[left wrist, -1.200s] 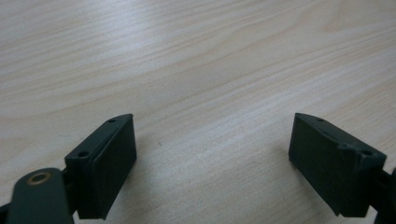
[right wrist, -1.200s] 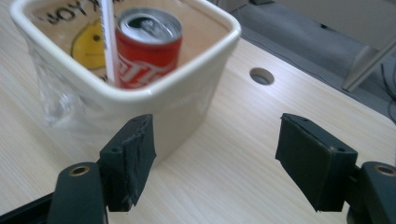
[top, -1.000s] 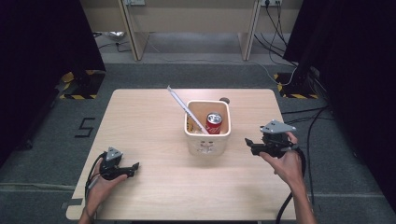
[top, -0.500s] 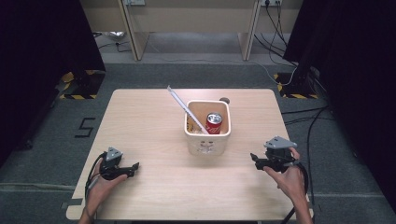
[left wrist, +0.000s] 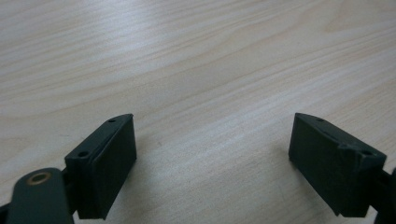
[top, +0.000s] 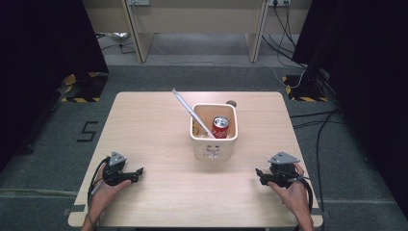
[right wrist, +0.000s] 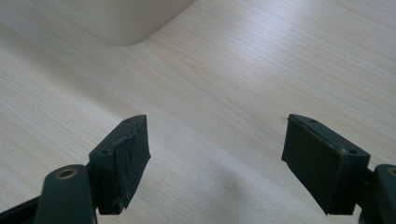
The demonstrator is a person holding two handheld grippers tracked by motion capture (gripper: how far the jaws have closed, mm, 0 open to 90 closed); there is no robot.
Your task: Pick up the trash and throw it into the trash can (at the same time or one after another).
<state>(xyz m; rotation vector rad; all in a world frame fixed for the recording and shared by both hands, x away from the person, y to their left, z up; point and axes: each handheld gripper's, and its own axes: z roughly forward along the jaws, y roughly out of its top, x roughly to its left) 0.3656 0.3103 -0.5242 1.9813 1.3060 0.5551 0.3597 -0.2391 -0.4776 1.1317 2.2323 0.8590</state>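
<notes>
Both my grippers, left gripper [top: 136, 172] and right gripper [top: 260, 174], sit wide open holding nothing; the bin [top: 213, 144] lies ahead between them, nearer my right.

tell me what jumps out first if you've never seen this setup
The cream bin in the middle of the wooden table, with a red can standing inside and a white stick leaning out over its rim. Then the left gripper and right gripper near the front corners, jaws apart and empty.
</notes>
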